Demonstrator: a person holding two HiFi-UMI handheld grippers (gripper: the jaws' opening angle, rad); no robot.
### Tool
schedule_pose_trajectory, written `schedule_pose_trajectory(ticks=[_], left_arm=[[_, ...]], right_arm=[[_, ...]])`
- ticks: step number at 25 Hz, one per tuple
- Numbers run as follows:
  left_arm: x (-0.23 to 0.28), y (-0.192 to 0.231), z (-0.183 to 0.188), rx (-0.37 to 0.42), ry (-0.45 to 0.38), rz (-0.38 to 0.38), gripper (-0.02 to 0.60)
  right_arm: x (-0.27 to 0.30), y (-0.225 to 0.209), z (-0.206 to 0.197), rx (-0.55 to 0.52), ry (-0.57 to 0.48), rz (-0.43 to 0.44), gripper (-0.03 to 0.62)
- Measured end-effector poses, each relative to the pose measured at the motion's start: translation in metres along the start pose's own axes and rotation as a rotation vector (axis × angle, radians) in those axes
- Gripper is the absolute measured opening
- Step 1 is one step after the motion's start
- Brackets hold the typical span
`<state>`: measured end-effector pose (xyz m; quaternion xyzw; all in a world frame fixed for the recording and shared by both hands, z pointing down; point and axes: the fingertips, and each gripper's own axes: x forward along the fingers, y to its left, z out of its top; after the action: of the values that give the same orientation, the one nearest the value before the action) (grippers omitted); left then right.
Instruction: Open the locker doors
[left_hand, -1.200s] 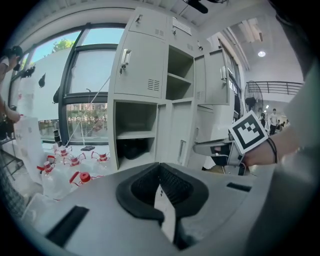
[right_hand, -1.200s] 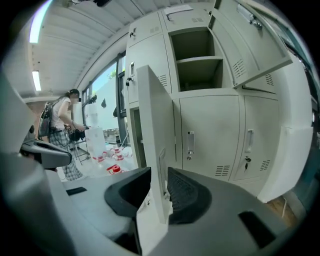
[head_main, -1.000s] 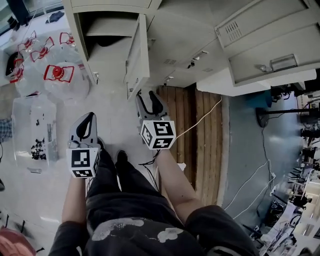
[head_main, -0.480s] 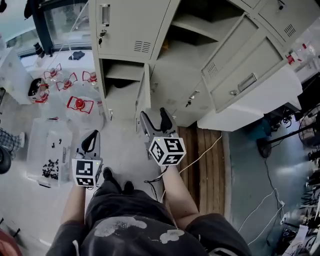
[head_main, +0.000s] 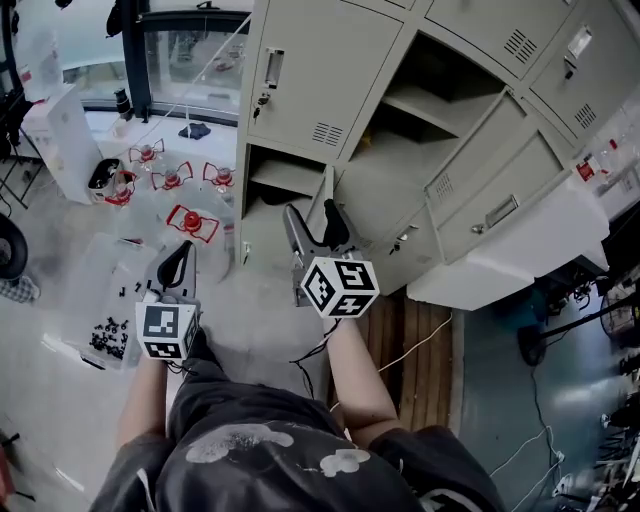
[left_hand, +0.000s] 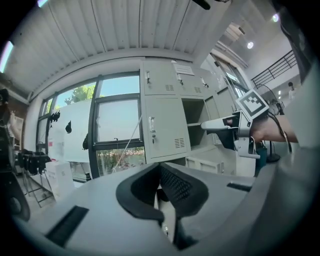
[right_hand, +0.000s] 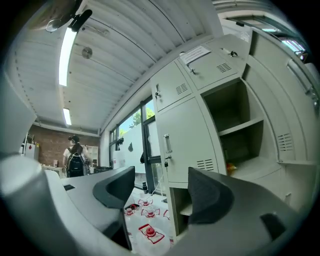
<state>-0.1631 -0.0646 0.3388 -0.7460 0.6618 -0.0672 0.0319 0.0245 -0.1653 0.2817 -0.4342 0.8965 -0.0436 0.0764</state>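
A beige locker bank (head_main: 420, 150) fills the upper right of the head view. Its left door (head_main: 310, 80) (right_hand: 185, 140) (left_hand: 161, 127) is closed, with a handle (head_main: 273, 68). The small compartment (head_main: 285, 175) under it stands open, as does the middle column (head_main: 430, 100) (right_hand: 235, 115), whose doors (head_main: 490, 190) swing out to the right. My right gripper (head_main: 312, 225) (right_hand: 160, 195) is held out in front of the lower open compartment; its jaws have just been opening and are open, with nothing between them. My left gripper (head_main: 176, 262) (left_hand: 161, 172) is shut and empty, left of the lockers.
Clear water jugs with red caps (head_main: 190, 222) (right_hand: 145, 232) stand on the floor left of the lockers. A clear bin of black parts (head_main: 105, 320) lies by my left arm. A wooden pallet (head_main: 400, 330) and a white cable (head_main: 420, 345) are at the right. A person with a backpack (right_hand: 75, 162) stands far off.
Both grippers have risen and now point level at the lockers. The head view has tipped up from the floor to the locker fronts. The right jaws have spread wider.
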Motion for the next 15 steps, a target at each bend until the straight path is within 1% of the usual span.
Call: schedule_pose_trajectory(ticks=[2,6,11,15], left_arm=[[0.007,0.015,0.004,0.002,-0.011,0.008,0.009],[0.035,0.042,0.011,-0.001,-0.016,-0.007,0.009],[0.085,0.092,0.022,-0.019,-0.055,-0.030,0.009],[0.134,0.125,0.026,-0.042,-0.073,-0.060,0.009]], right_arm=[[0.018,0.009,0.003,-0.005,0.002,0.018,0.318],[0.056,0.016,0.014,-0.010,-0.014,0.020,0.318],[0.118,0.022,0.023,-0.037,-0.022,0.004,0.318],[0.167,0.025,0.033,-0.090,-0.023,-0.004,0.318]])
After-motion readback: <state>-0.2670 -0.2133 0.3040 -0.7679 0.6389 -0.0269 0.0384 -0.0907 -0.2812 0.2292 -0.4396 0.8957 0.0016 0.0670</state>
